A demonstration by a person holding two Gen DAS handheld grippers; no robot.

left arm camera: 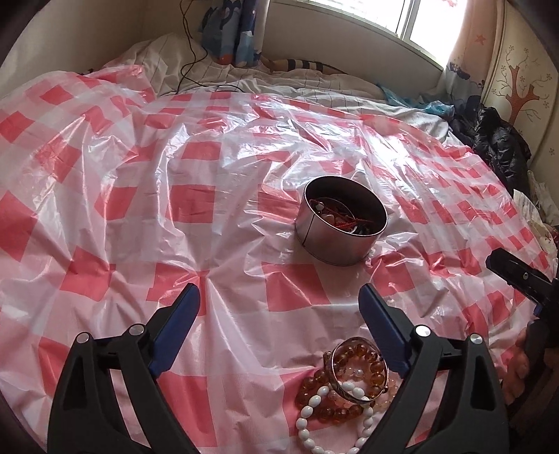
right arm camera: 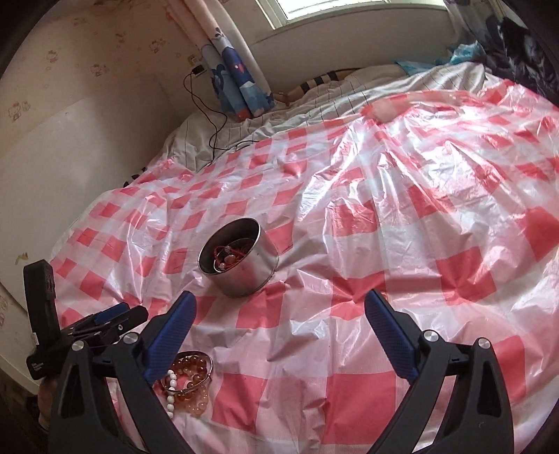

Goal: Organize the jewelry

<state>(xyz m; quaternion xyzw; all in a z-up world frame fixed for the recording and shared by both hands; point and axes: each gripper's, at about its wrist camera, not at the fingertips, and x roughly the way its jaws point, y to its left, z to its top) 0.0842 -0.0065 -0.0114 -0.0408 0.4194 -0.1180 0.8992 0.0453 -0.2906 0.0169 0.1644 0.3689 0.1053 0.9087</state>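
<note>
A crinkled red-and-white checked plastic sheet fills the centre of the frame, spread over a bed. Behind it, a white striped quilt with a black cable trailing across it. Upper centre, a blue cartoon curtain beside a bright window. Far right, dark clothing

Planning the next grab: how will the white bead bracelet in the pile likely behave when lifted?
The white bead bracelet is strung loose beads, so it will probably droop and swing. It lies tangled with the amber bead bracelets and a metal bangle, so it may drag them along. The smooth beads could slip between the open left tongs.
</note>
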